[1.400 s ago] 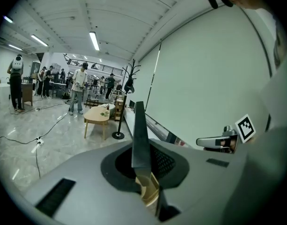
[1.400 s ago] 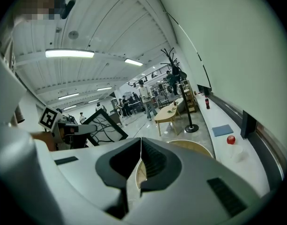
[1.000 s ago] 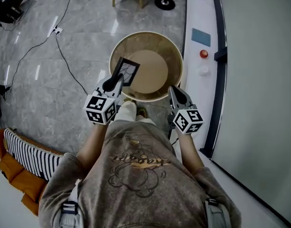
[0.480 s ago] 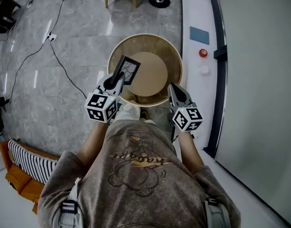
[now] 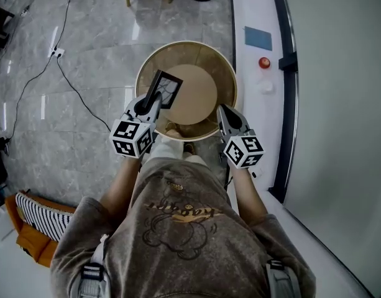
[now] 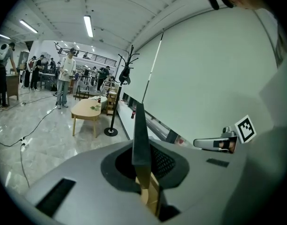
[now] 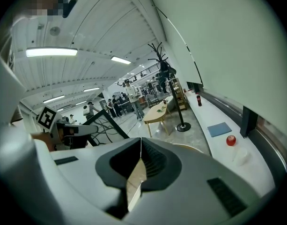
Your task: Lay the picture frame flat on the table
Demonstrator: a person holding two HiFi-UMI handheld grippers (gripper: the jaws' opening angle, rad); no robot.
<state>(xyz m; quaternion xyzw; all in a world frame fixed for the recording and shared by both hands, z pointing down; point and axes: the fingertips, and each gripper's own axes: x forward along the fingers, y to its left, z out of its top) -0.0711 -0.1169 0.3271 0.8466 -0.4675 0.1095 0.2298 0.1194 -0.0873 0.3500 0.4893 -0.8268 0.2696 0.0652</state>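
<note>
A black picture frame (image 5: pixel 165 89) with a line drawing hangs tilted over the left part of the round wooden table (image 5: pixel 206 92). My left gripper (image 5: pixel 147 103) is shut on its lower edge. In the left gripper view the frame (image 6: pixel 138 135) shows edge-on, standing upright between the jaws of the left gripper (image 6: pixel 143 172). My right gripper (image 5: pixel 222 112) hovers at the table's near right rim, shut with nothing in it. Its own view shows the right gripper (image 7: pixel 141 151) with jaws meeting, and the frame (image 7: pixel 102 124) held by the left gripper (image 7: pixel 73 130) off to the left.
A white ledge (image 5: pixel 252 17) runs along the wall on the right, with a blue pad (image 5: pixel 257 38), a red object (image 5: pixel 263 62) and a clear cup (image 5: pixel 265 87). A cable (image 5: pixel 72 85) crosses the grey floor. A striped cushion (image 5: pixel 41 213) lies at the lower left.
The head view has shifted a little, so the table sits slightly higher and further left in the picture. Both grippers keep their places at the table, and the frame stays gripped and tilted.
</note>
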